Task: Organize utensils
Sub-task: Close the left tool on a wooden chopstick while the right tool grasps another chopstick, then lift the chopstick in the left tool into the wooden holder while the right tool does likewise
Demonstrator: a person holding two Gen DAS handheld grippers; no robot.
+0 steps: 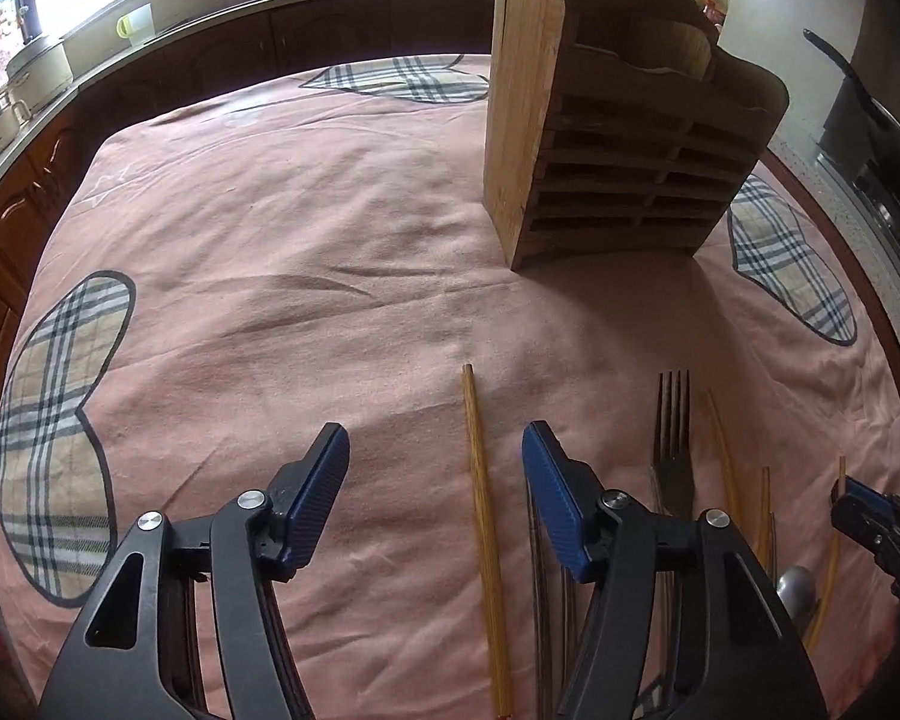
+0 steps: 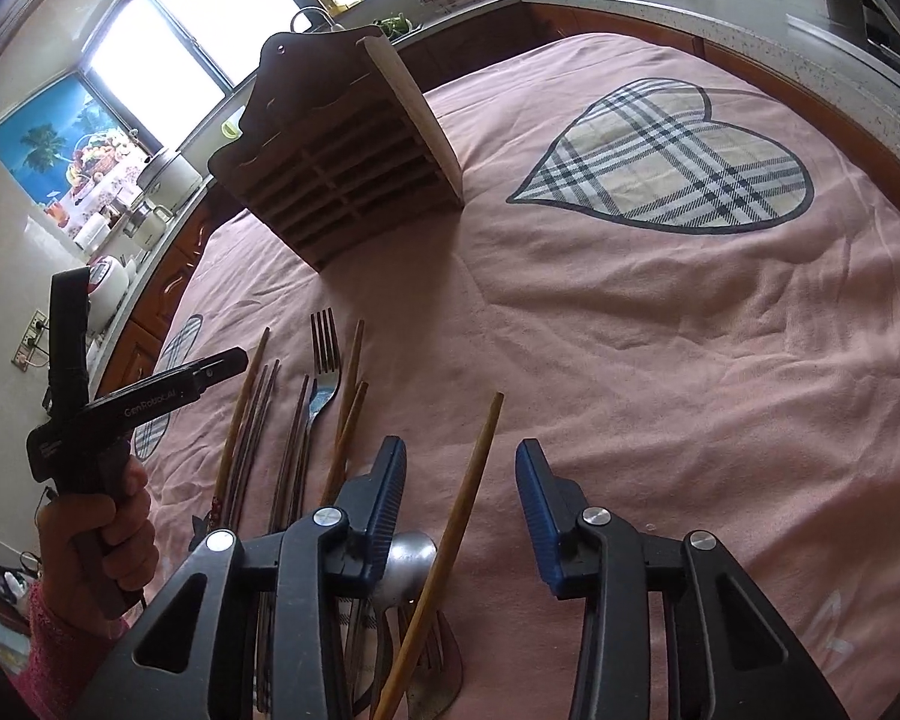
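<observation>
Through the left wrist camera, the left tongs (image 1: 435, 450) are seen spread wide, with nothing pinched between the two blue pads. A single wooden chopstick (image 1: 483, 516) lies lengthwise on the pink cloth (image 1: 270, 300) in the gap between them, closer to the right pad and touching neither. To the right, one metal fork (image 1: 672, 438) lies with four tines pointing away, and three more thin wooden chopsticks are counted beside it; one spoon bowl (image 1: 797, 588) shows at the lower right. A wooden utensil rack (image 1: 606, 138) stands upright on the surface, well beyond the utensils. Three plaid heart patches are counted on the cloth. The right tongs (image 1: 852, 501) enter at the right edge; from here it cannot be told how they stand.

Through the right wrist camera, the right tongs (image 2: 459, 480) are spread wide and pinch nothing. One chopstick (image 2: 450, 540) lies slanted between the pads. One spoon (image 2: 411, 558) sits just behind the left pad. A loose fan of chopsticks and one fork (image 2: 324, 372) lies to the left; the exact chopstick count is unclear. The rack (image 2: 342, 156) stands beyond. The left tongs (image 2: 234, 360) are held in a hand (image 2: 120, 534) above the cloth (image 2: 630, 330).
</observation>
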